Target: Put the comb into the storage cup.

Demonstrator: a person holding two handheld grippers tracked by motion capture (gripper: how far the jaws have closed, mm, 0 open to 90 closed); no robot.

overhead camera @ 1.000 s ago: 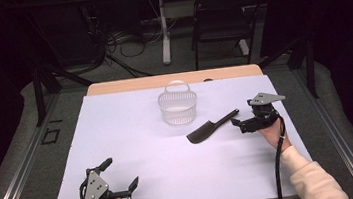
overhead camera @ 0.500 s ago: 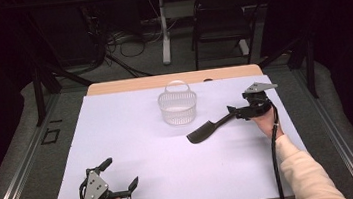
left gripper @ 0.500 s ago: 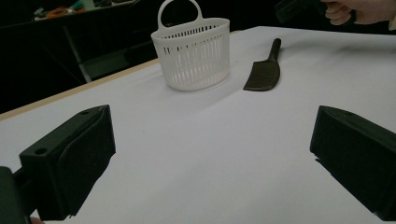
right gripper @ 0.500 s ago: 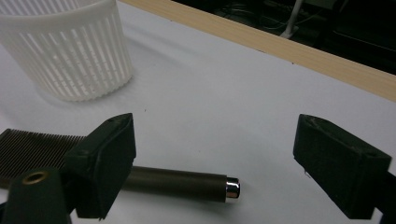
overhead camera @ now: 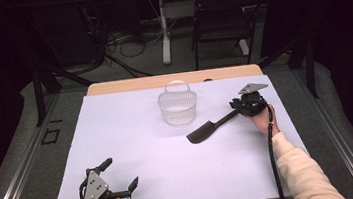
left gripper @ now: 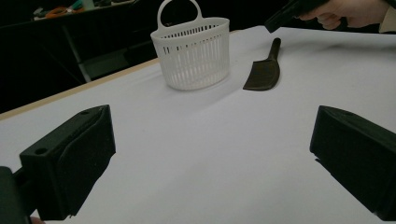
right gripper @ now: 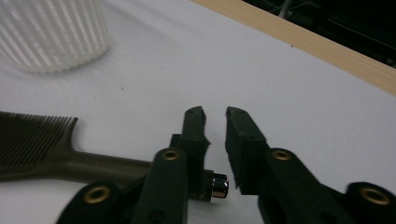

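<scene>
The right tongs (overhead camera: 237,108) have just been closing and now pinch the handle end of a dark comb (overhead camera: 209,129), which lies on the white desk (overhead camera: 133,134) just beside a white basket (overhead camera: 178,107). The left tongs (overhead camera: 120,175) rest spread near the front edge.

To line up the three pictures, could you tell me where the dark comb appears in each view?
High view: comb right of centre, handle at the right gripper.
Left gripper view: upper middle, right of the basket.
Right gripper view: left edge, handle reaching the jaws.
Shared landmark: white basket.
</scene>
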